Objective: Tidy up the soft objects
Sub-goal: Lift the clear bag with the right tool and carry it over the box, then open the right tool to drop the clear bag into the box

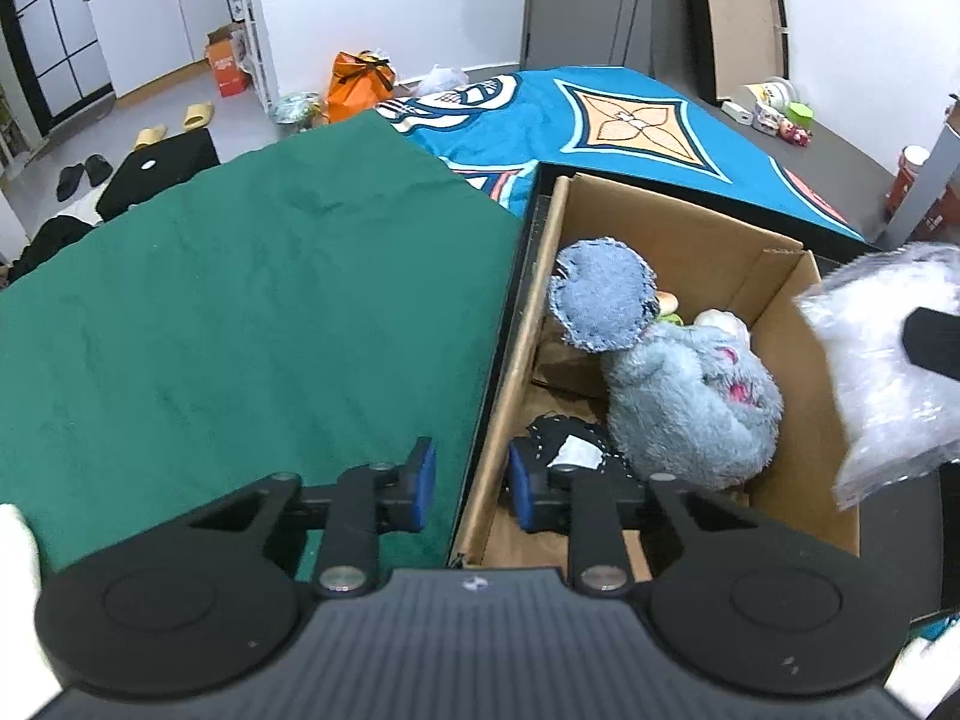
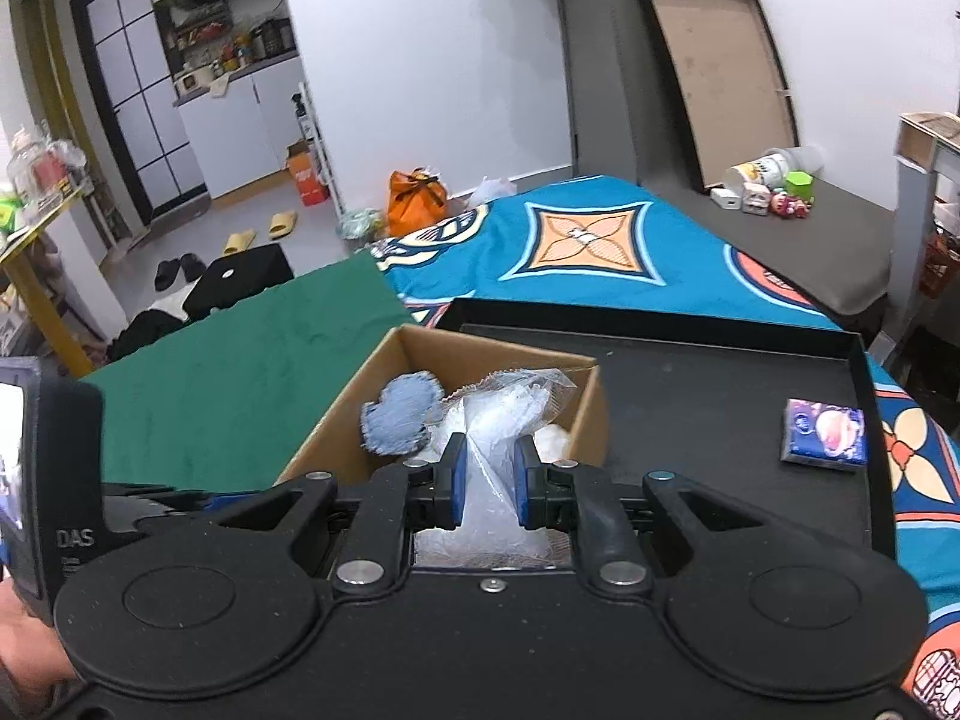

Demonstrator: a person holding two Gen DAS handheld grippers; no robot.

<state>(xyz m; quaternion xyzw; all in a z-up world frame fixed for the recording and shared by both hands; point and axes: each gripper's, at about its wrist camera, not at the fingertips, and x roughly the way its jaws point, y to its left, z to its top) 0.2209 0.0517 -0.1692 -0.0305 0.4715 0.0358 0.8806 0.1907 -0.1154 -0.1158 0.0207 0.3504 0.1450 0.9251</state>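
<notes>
A brown cardboard box [image 1: 684,228] sits on a black tray, holding a grey-blue plush toy [image 1: 690,402] with a denim ear [image 1: 600,294] and a black item [image 1: 570,438]. My left gripper [image 1: 471,483] is open and empty, straddling the box's near left wall. My right gripper [image 2: 489,480] is shut on a clear plastic bag [image 2: 498,420] with white stuff inside, held over the box [image 2: 336,426]. That bag also shows at the right of the left wrist view [image 1: 888,372]. The denim ear [image 2: 399,414] shows beside the bag.
A green cloth [image 1: 240,300] covers the surface left of the box. A blue patterned blanket [image 2: 588,240] lies behind. The black tray [image 2: 720,432] holds a small blue packet [image 2: 825,432]. Slippers, an orange bag [image 2: 417,195] and clutter lie on the floor beyond.
</notes>
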